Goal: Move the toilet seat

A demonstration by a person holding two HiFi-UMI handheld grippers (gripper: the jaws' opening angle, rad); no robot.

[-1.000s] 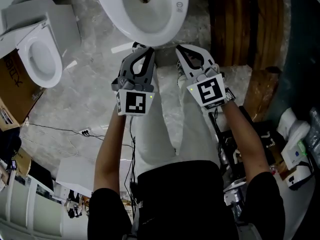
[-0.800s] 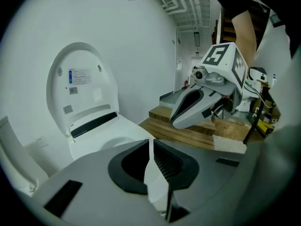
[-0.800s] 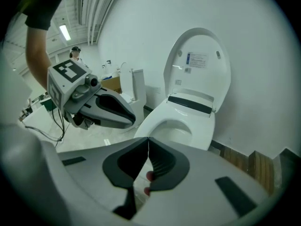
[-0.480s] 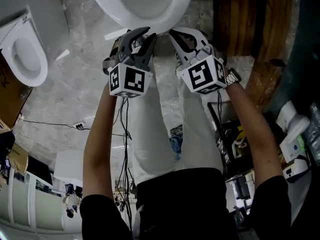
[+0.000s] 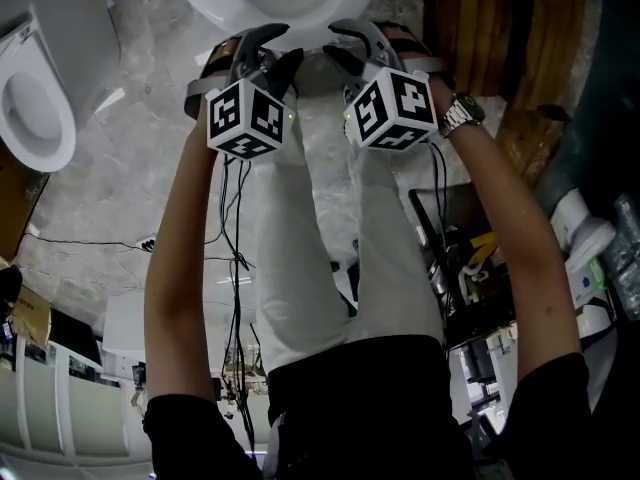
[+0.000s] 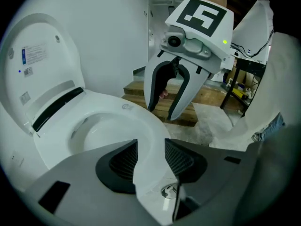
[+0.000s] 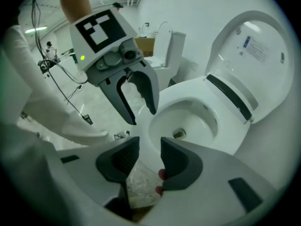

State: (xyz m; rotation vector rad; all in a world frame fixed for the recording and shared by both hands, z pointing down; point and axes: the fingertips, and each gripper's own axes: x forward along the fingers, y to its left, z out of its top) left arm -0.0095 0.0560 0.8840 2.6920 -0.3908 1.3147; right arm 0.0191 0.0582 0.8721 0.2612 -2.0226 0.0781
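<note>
The left gripper (image 6: pixel 150 157) had sunk, its jaws just opening and loosely straddling the toilet rim (image 6: pixel 151 128). The right gripper (image 7: pixel 149 157) had sunk too, its jaws half-open and empty, with the rim just ahead.

Glossy white toilet bowl (image 6: pixel 141 121) — smooth, ceramic-looking (matt grey stone floor (image 5: pixel 110 178), wooden planks (image 5: pixel 480 18))

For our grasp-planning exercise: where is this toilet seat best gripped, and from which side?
Probably the front edge of the toilet seat, approached from the front, opposite the hinge. The ring looks thin and flat there, that end is free, and the upright lid blocks the back.
</note>
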